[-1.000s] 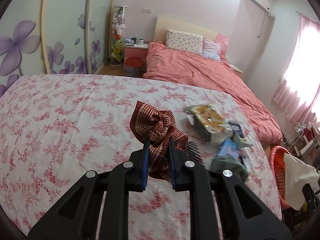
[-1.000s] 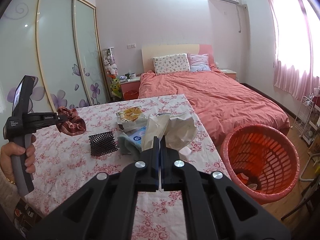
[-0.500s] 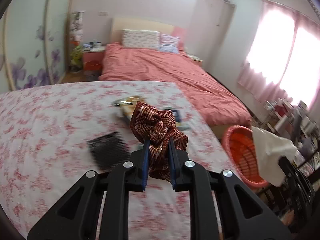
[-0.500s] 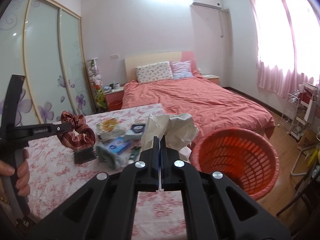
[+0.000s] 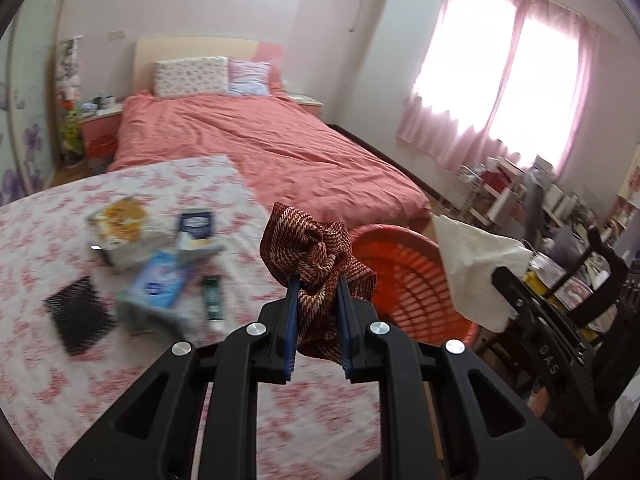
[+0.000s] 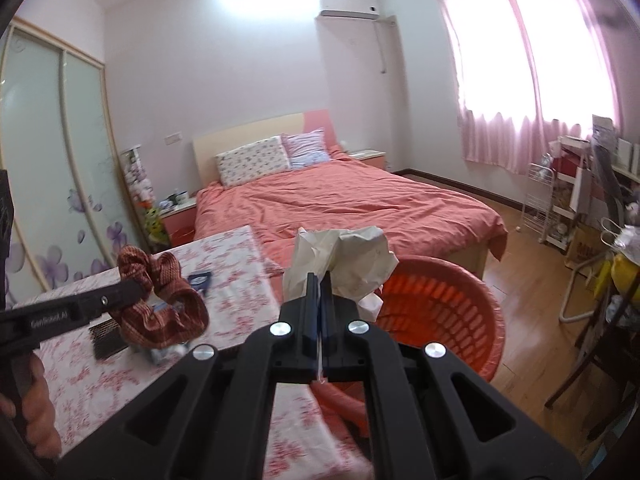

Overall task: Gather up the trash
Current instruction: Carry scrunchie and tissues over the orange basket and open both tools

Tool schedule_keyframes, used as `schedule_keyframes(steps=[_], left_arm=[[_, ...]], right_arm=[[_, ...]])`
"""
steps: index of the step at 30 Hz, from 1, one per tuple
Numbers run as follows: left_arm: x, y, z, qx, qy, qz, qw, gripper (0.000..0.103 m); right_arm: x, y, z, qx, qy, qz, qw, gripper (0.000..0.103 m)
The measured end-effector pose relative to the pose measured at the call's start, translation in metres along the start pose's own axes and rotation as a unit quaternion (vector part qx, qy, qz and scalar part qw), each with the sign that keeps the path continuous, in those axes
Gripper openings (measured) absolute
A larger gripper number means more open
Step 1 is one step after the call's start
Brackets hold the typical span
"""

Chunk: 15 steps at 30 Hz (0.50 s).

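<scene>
While both tongs are raised over the desk (image 5: 48, 240) edge, the left tongs (image 5: 316, 292) are clenched on a red patterned cloth (image 5: 316, 248) and the right tongs (image 6: 319, 286) are pinched tight on a crumpled white paper (image 6: 348, 256). Just right of the desk stands an orange basket (image 6: 452, 304) on the floor. Farther left on the desk lie a black mesh piece (image 5: 80, 314), a blue packet (image 5: 158, 284) and a yellow packet (image 5: 122, 220). Beyond is a bed (image 6: 352, 204).

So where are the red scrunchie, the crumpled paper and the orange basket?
red scrunchie (image 5: 316, 248), left wrist view, upper folds.
crumpled paper (image 6: 352, 256), right wrist view, middle.
orange basket (image 6: 448, 300), right wrist view, inner wall.
</scene>
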State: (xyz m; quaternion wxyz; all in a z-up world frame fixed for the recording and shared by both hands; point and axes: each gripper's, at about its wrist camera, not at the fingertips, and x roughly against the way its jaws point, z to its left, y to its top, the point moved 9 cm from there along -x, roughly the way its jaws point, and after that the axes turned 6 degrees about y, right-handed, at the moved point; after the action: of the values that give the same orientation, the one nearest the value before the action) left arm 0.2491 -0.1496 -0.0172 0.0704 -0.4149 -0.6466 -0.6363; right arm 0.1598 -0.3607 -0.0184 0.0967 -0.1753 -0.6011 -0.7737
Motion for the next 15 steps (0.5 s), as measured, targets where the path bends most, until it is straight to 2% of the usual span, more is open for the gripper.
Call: schedule_keyframes(steps=[7,15], left_arm=[[-0.032,-0.005,-0.039,-0.017,-0.036,0.022,0.9990,0.017],[-0.054,-0.010,-0.071,-0.037,-0.056,0.037,0.9970,0.017]], right_arm=[[-0.010,-0.004,-0.038,-0.021,-0.021,0.000,1.000,0.002],[-0.023,-0.008,-0.070,-0.038,-0.032,0.003,0.999,0.002]])
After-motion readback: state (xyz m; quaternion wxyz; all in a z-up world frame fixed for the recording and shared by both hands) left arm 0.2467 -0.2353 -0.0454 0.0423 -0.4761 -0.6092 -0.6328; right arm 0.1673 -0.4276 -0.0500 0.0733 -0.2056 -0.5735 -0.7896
